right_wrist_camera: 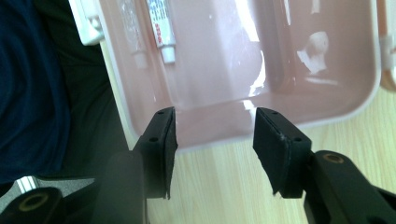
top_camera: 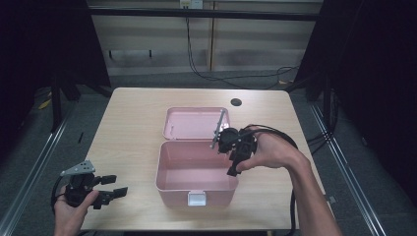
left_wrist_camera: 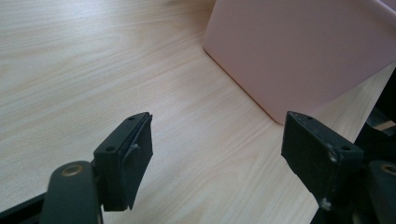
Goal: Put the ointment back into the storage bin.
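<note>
Left hand-held gripper (top_camera: 114, 186) near counter (top_camera: 133, 123) front-left corner, jaws apart, empty. Right hand-held gripper (right_wrist_camera: 214, 135) open over pink box (top_camera: 196, 169) right rim; its view shows tube (right_wrist_camera: 161, 28) inside box.

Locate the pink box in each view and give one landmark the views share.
High view: pink box, lid open, at table centre.
Left gripper view: its outer wall, upper right.
Right gripper view: its open inside, across the top.
Shared landmark: the light wooden table.

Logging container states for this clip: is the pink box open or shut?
Open. The pink box has its lid swung back flat on the table, interior exposed.
</note>
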`<state>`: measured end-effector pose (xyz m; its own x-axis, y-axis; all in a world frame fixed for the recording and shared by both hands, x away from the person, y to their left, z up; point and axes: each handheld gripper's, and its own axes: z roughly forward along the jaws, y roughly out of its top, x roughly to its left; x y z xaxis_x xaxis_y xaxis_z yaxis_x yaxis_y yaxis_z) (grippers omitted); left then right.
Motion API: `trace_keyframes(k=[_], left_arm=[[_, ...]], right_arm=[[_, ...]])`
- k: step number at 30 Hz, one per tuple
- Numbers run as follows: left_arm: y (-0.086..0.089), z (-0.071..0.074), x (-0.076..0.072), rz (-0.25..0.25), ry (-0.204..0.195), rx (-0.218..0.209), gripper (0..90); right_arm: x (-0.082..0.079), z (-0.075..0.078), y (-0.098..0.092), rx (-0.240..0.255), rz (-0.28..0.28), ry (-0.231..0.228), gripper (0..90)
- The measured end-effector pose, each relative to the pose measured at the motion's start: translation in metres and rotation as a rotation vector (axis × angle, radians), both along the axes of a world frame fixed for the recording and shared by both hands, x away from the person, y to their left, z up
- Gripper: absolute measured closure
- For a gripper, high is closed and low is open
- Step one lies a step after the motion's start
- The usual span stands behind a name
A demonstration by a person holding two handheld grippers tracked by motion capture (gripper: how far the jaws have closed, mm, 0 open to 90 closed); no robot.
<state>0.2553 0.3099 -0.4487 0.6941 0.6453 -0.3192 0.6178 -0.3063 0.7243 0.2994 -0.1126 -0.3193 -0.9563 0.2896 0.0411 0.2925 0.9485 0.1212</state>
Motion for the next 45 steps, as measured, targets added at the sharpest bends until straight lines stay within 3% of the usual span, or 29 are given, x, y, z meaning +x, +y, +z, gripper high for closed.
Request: trace_keyframes(k=[9,16,25,38,41,45], left_arm=[[-0.001,0.000,0.000,-0.005,0.000,0.000,24.8],[-0.001,-0.001,0.000,-0.003,-0.001,0.003,24.7],[-0.001,-0.001,0.000,-0.005,0.001,0.003,24.7],[-0.002,-0.001,0.001,0.001,0.006,0.003,25.1],[-0.002,-0.001,0.001,0.001,0.004,0.012,25.2],[-0.002,-0.001,0.001,0.003,0.002,0.013,25.3]], right_arm=[[-0.009,-0.002,-0.033,0.034,-0.064,-0.017,48.8],[-0.015,-0.020,-0.064,0.078,-0.127,-0.018,47.0],[-0.021,-0.046,-0.079,0.072,-0.182,0.007,47.0],[-0.022,-0.077,-0.098,0.060,-0.305,-0.014,49.5],[-0.020,-0.084,-0.104,0.071,-0.339,-0.026,48.6],[-0.016,-0.094,-0.111,0.122,-0.430,-0.039,46.2]])
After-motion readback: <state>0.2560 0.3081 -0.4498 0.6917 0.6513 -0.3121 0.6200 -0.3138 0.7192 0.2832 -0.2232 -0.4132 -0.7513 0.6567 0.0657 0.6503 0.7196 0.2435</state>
